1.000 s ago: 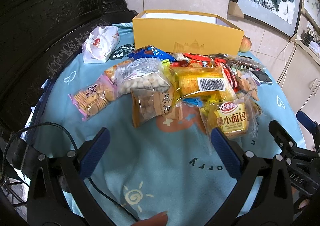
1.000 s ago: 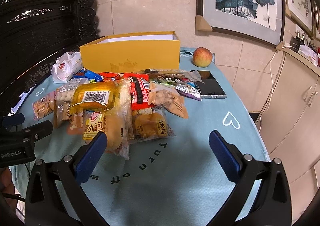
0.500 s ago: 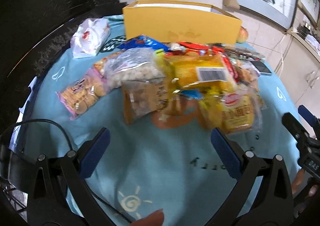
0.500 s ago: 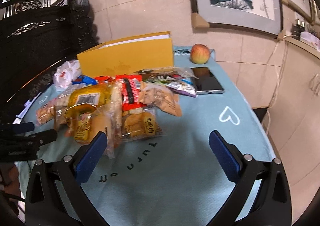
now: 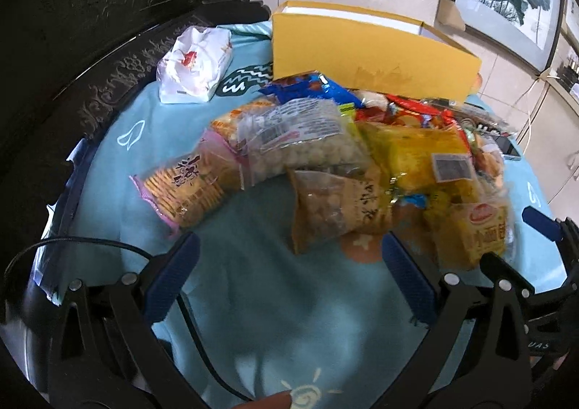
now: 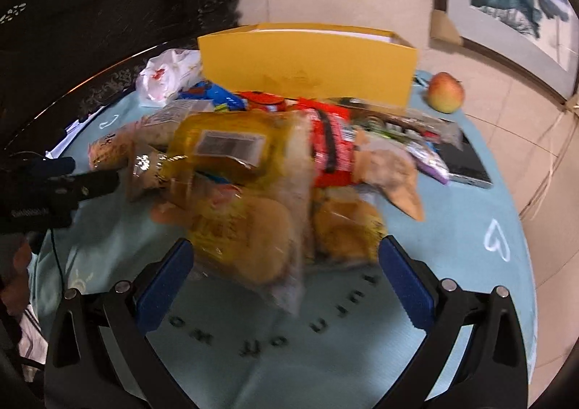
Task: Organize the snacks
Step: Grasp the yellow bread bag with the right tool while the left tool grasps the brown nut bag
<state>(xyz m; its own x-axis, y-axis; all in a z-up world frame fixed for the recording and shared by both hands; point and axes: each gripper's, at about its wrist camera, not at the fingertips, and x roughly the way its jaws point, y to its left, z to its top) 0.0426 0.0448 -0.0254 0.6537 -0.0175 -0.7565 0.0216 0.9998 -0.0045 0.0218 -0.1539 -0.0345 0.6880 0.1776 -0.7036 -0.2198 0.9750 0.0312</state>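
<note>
Both the left gripper (image 5: 286, 266) and right gripper (image 6: 280, 266) gape wide, empty, over the tablecloth's near edge (image 6: 325, 354). Mid-table, the snack pile (image 6: 275, 170) overlaps loosely; one grab could drag neighbours. The yellow box (image 6: 307, 69) waits at the far edge.
</note>
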